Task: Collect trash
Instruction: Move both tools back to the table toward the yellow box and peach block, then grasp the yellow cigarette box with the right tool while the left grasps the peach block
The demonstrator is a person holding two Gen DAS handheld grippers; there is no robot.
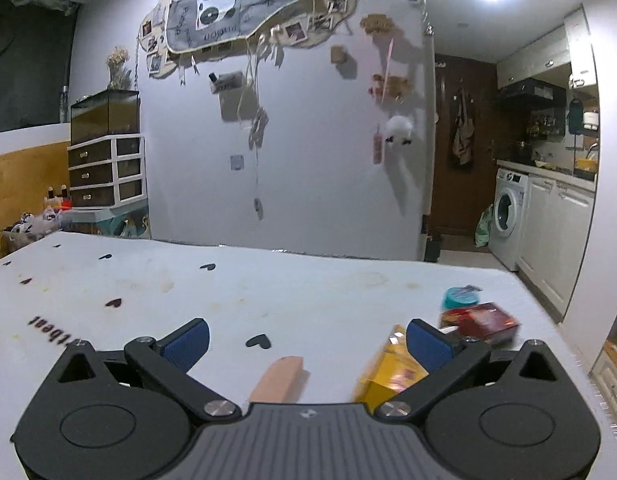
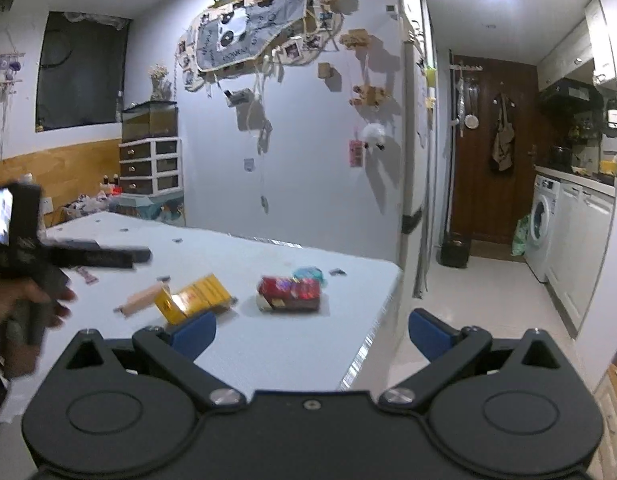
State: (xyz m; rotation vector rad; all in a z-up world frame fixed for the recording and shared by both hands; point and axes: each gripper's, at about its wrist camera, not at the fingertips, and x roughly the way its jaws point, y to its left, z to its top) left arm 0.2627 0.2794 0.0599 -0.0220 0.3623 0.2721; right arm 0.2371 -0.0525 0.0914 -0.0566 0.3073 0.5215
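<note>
Several pieces of trash lie on a white table: a yellow carton, a pink wooden-looking stick, a red packet and a teal lid-like item. My left gripper is open low over the table, with the stick between its fingers and the carton beside its right finger. The right wrist view shows the same yellow carton, stick, red packet and teal item. My right gripper is open and empty, hanging over the table's right edge. A hand holds the left gripper's body.
The table's right edge drops to a pale floor. A washing machine and white cabinets stand at the right. A decorated wall rises behind the table, and a drawer unit stands at the far left.
</note>
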